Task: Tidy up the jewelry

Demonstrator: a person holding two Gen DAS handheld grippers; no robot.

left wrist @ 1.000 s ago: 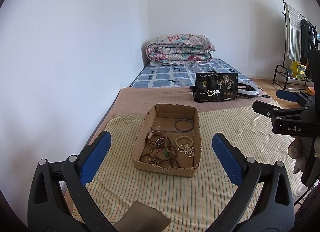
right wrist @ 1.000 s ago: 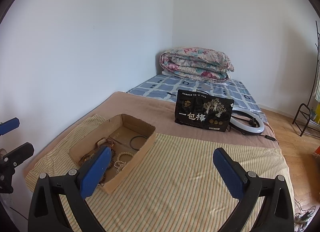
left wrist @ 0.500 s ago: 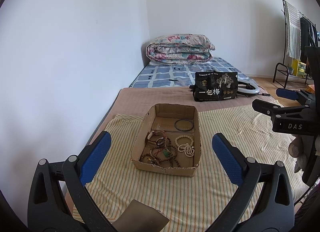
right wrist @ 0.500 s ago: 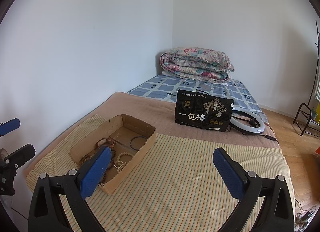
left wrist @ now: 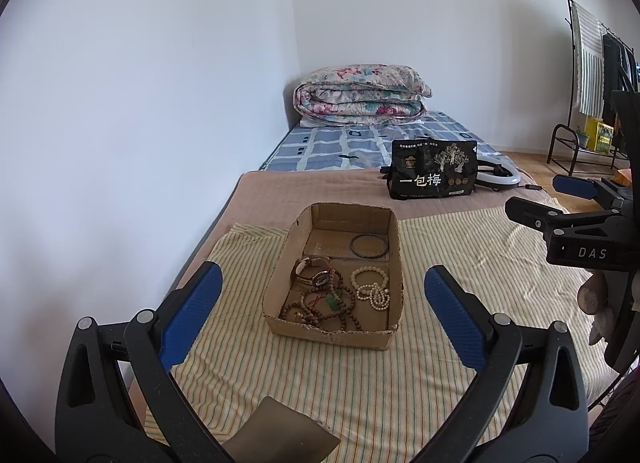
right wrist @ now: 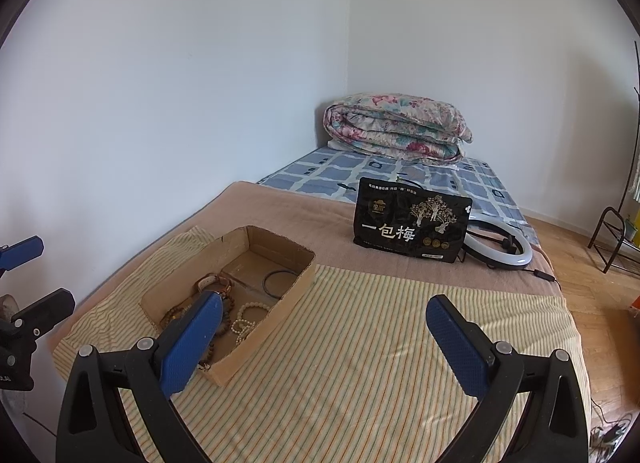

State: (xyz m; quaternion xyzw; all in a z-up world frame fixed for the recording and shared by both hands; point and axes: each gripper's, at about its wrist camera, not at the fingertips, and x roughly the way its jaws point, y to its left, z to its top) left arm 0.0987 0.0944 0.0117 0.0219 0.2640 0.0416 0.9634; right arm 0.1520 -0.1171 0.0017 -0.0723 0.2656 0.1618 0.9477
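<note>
An open cardboard box (left wrist: 334, 333) sits on a striped cloth (left wrist: 460, 247) on the bed. It holds a watch (left wrist: 314, 273), brown bead strands (left wrist: 320, 305), white bead bracelets (left wrist: 372, 283) and a thin black ring (left wrist: 369, 246). My left gripper (left wrist: 323, 311) is open and empty, held above the cloth just short of the box. My right gripper (right wrist: 323, 333) is open and empty, to the right of the box (right wrist: 256, 337); it also shows at the right edge of the left wrist view (left wrist: 560, 215).
A black snack bag (right wrist: 412, 229) stands on the brown blanket behind the cloth, with a white ring light (right wrist: 500, 249) beside it. A folded floral quilt (right wrist: 396, 129) lies at the far end. A white wall runs along the left. A clothes rack (left wrist: 592, 63) stands at right.
Both grippers have barely shifted; the box looks slightly nearer in the right wrist view. Nothing was taken hold of or let go.
</note>
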